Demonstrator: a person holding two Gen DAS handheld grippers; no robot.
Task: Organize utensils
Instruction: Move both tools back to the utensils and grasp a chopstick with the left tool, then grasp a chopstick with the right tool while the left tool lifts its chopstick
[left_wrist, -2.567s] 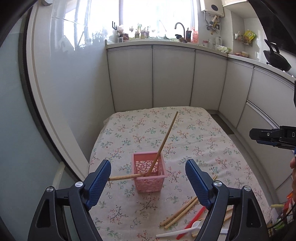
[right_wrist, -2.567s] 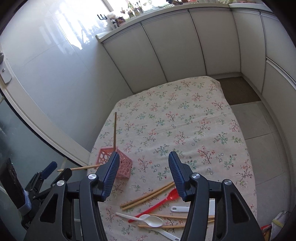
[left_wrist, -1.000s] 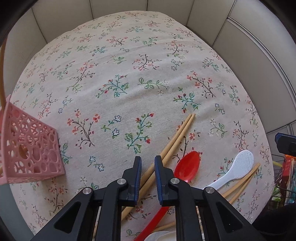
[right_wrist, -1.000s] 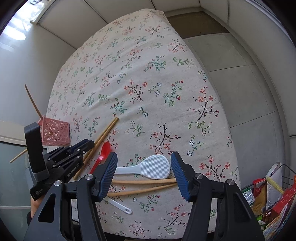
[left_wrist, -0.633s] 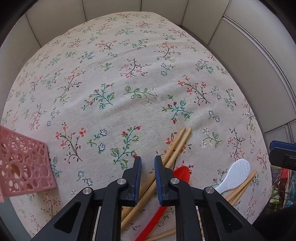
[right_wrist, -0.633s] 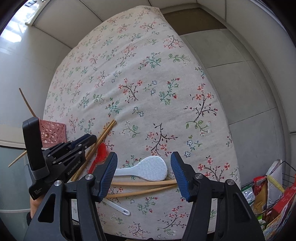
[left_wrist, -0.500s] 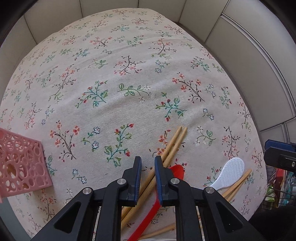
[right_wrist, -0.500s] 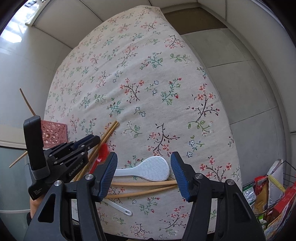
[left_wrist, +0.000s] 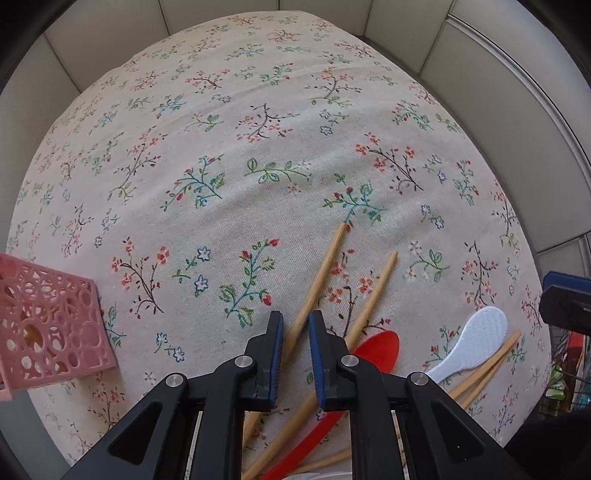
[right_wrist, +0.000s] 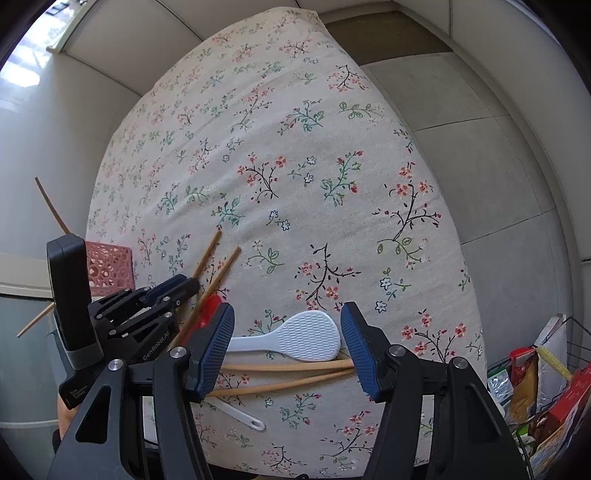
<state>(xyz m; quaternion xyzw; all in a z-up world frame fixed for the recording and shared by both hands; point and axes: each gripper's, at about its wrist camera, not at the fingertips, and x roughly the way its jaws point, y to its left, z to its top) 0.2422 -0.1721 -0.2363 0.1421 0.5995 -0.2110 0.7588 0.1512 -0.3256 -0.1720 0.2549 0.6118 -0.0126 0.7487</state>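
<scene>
The pink basket (right_wrist: 109, 268) at the table's (left_wrist: 258, 110) left edge holds a chopstick (right_wrist: 51, 206). The left gripper (left_wrist: 295, 325) pinches another chopstick (left_wrist: 321, 273); the right gripper (right_wrist: 287, 325) hangs unclenched over the white spoon (right_wrist: 306, 334).

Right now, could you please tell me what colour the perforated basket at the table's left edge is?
Pink: the perforated basket shows best in the left wrist view.

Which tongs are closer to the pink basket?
Left. The left tongs sit just beside the pink basket, gripping a chopstick. The right tongs hover farther away, above the white rice paddle.
</scene>
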